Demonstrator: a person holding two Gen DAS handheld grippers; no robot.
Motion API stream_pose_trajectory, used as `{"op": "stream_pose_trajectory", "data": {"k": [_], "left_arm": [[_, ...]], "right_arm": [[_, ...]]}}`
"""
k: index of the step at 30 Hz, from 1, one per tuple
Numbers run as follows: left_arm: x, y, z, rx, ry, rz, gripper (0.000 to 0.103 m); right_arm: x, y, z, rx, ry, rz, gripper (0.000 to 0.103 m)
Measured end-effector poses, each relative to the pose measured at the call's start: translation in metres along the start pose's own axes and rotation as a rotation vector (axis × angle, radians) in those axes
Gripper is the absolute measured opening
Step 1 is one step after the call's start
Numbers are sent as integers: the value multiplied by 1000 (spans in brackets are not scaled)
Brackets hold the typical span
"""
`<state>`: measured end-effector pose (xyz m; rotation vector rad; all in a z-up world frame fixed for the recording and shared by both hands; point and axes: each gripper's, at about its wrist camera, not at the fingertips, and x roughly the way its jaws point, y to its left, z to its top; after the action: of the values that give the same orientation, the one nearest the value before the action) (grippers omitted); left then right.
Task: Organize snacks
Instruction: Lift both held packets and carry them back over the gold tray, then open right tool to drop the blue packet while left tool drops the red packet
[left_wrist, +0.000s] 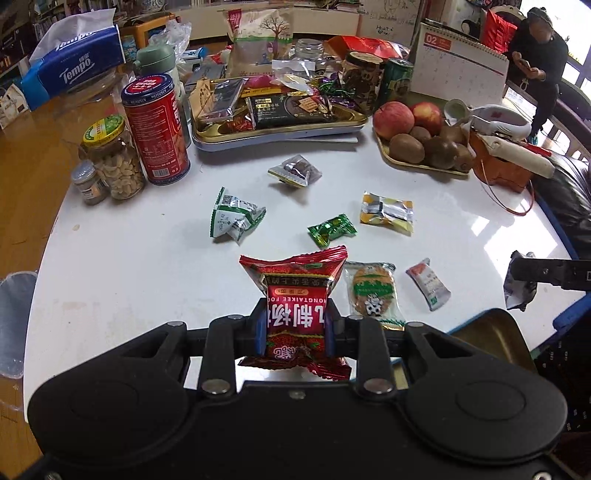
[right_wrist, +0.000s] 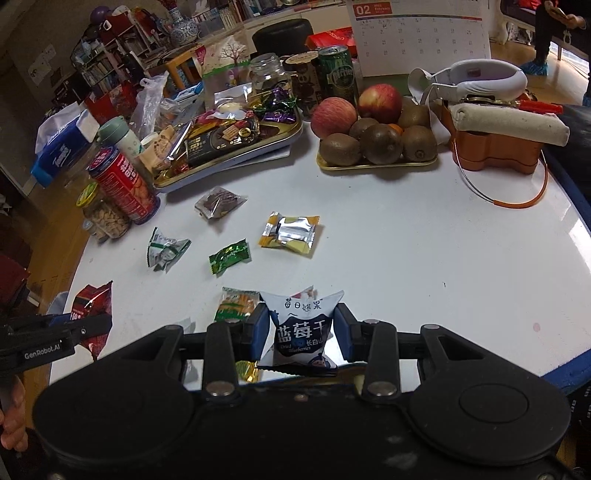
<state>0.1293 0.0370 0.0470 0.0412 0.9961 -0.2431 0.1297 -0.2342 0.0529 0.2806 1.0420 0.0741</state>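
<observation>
Each gripper, left (left_wrist: 295, 328) and right (right_wrist: 301, 336), is matte black plastic with two round housings, forked linkage arms pinned by silver screws and blue pads (left_wrist: 261, 334) on the fingers, and white "GenRobot.AI" lettering marks the left one's side.

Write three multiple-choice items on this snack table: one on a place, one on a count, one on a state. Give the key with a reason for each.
1. Where do the kiwis lie?
A. on the fruit tray beside the apples
B. in the nut jar
C. loose on the table

2. How many apples show?
A. one
B. two
C. four

3. What is the left gripper doing?
A. standing open and empty
B. shut on a can
C. shut on the red packet

Key: 1 A, they are heaped on the gold tray in front of the apples. 2 B, two red apples sit side by side. 3 C, its pads press the packet's sides.
</observation>
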Motion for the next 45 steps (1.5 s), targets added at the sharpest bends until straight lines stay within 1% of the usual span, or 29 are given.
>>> {"op": "stream_pose_trajectory", "data": {"k": [3, 6, 9, 11, 13, 19, 22, 23, 25, 26, 28, 30, 32, 40, 42, 45], "left_arm": [[-12, -11, -14, 16, 8, -13, 36], [-21, -19, -30, 18, 19, -29, 36], [-28, -26, -46, 3, 33, -42, 36], [-29, -31, -59, -9, 59, -57, 36], [-28, -39, -72, -3, 79, -69, 36], [-8, -64, -105, 2, 149, -65, 36], [0, -74, -116, 8, 179, -85, 38], [2, -77, -118, 9, 186, -90, 40], [3, -82, -121, 9, 184, -71, 43], [2, -83, -121, 12, 179, -57, 47], [1, -84, -119, 19, 171, -40, 54], [0, -81, -118, -1, 166, -48, 54], [-1, -77, -116, -16, 164, -55, 54], [-6, -60, -117, -64, 160, -58, 54], [-5, -54, -118, -75, 170, -69, 54], [-6, -47, -120, -86, 171, -64, 54]], "right_arm": [[-12, 3, -13, -12, 7, 10, 40], [-25, 11, -33, -20, 25, 31, 40], [-32, 19, -51, -45, 45, 43, 40], [-32, 25, -63, -69, 77, 54, 40], [-31, 31, -77, -90, 107, 61, 40], [-9, 41, -111, -152, 199, 12, 40], [-3, 40, -123, -155, 222, -6, 41], [-1, 39, -126, -156, 230, -9, 42], [-1, 37, -129, -148, 249, -10, 44], [-1, 36, -130, -142, 248, -9, 48], [-5, 36, -130, -143, 231, -18, 53], [-6, 37, -129, -153, 221, -27, 55], [-7, 35, -126, -134, 214, -21, 55], [-9, 35, -123, -119, 198, -10, 55], [-9, 36, -124, -120, 205, -1, 55], [-10, 36, -125, -122, 203, 1, 55]]}}
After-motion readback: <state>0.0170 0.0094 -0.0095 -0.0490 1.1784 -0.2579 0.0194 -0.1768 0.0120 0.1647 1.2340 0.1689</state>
